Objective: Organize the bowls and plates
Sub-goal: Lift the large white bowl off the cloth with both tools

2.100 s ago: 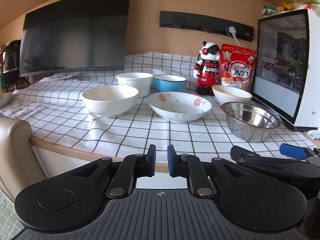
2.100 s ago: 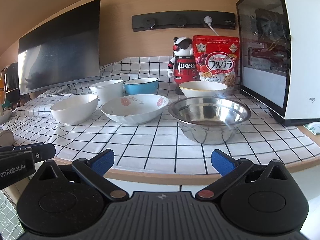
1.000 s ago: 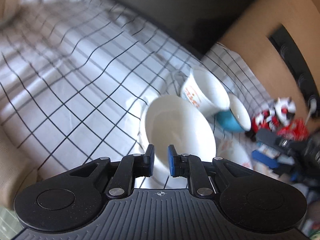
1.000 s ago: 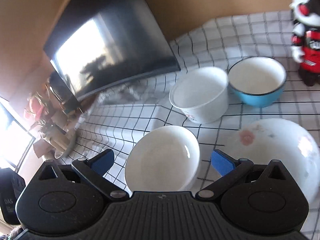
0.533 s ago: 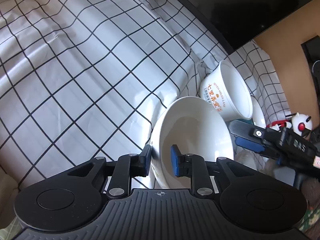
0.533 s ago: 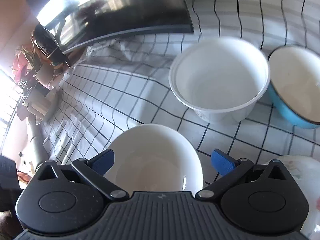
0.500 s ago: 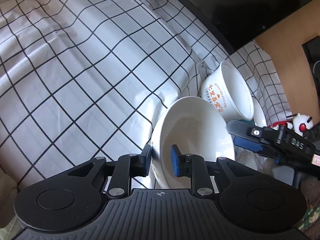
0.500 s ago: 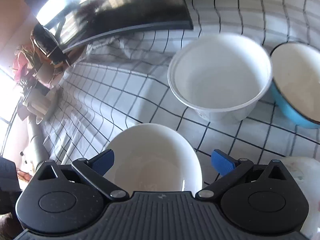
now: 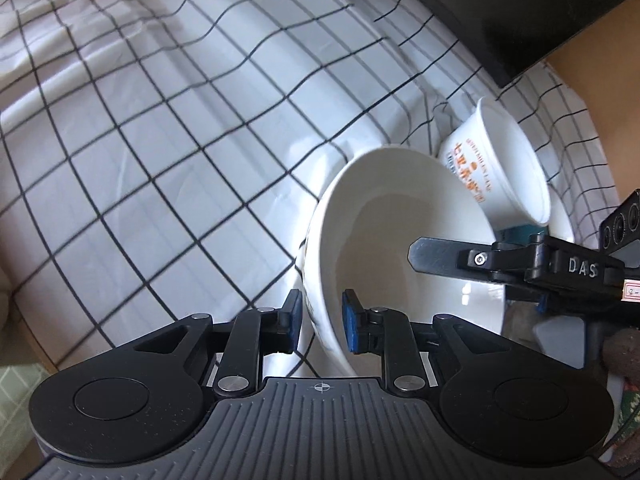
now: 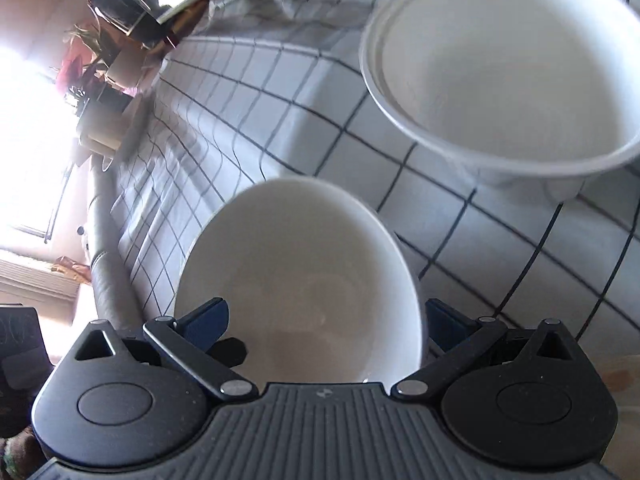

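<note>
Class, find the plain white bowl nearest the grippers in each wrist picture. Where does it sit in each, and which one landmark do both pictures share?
Left wrist view: the white bowl is right of centre, low, its near rim between the left gripper jaws.
Right wrist view: the white bowl is bottom centre, between the right gripper open jaws.
Shared landmark: the paper tub just beyond the bowl.

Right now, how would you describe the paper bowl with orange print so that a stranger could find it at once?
Start at the black screen behind the checked cloth. Just below its corner stand two white bowls that touch. The paper bowl is the farther one: taller, straight-sided, with orange print, while the ceramic bowl is wide, rounded and plain inside.
</note>
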Motion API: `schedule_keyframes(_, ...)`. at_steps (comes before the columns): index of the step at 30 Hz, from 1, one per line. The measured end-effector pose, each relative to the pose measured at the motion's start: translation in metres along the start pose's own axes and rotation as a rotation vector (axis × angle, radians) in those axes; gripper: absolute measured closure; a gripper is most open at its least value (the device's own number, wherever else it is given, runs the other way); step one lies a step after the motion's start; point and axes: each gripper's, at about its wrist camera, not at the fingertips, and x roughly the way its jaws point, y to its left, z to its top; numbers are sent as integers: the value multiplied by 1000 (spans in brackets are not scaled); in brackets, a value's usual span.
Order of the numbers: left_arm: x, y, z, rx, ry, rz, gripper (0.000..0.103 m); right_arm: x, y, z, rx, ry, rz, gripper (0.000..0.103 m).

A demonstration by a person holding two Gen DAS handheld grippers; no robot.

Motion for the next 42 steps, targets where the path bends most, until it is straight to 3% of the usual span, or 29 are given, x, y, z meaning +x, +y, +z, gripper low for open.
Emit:
schedule_keyframes(8,5,-3,-1,12,-8,39,81,4,4,5,-55,51,-22,0)
schedule_keyframes(17,7,0,-2,31,-11,23,78,13,17,11,-118,124,-92,0)
schedule_keyframes(29,5,-4,-7,50,-48,51,78,17,10,27,-113,224,-33,0)
schedule_keyframes(37,8,-18,-5,108,-44,107,74,10,-8,28,-40,178,64,0)
schedule_keyframes(40,9,-22,-5,123,-43,123,73,7,-10,27,-32,163,56,7)
schedule_keyframes(42,9,-21,-4,115,-41,120,73,5,-6,24,-74,156,26,29)
